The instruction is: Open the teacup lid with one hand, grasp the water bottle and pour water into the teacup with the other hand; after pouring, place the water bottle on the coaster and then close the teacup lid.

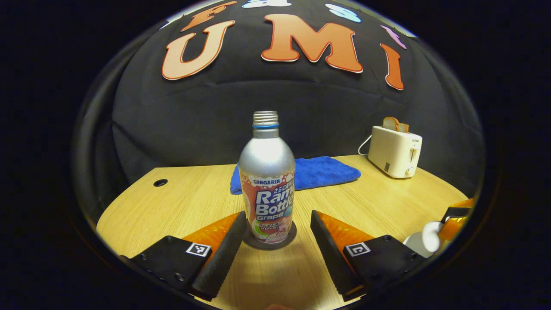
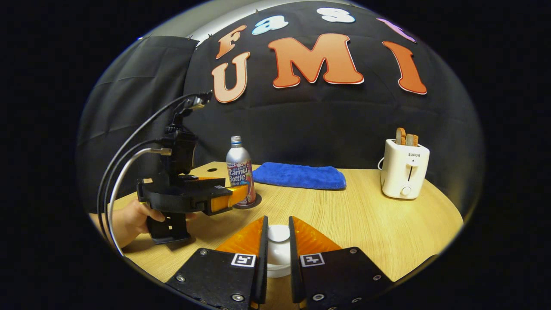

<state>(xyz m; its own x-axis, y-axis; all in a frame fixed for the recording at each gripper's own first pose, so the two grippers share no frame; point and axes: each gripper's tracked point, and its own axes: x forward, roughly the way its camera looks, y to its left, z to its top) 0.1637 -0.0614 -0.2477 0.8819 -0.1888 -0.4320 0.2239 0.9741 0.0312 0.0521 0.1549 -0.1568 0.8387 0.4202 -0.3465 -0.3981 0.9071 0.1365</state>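
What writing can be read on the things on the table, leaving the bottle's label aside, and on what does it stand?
"SUPOR": on the front of the cream plastic toaster.
Square black-and-white markers on the left tongs and right tongs: patterns, no words.

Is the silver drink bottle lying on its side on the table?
No, in the left gripper view the bottle stands upright on a dark round coaster, between the open jaws of the left gripper.
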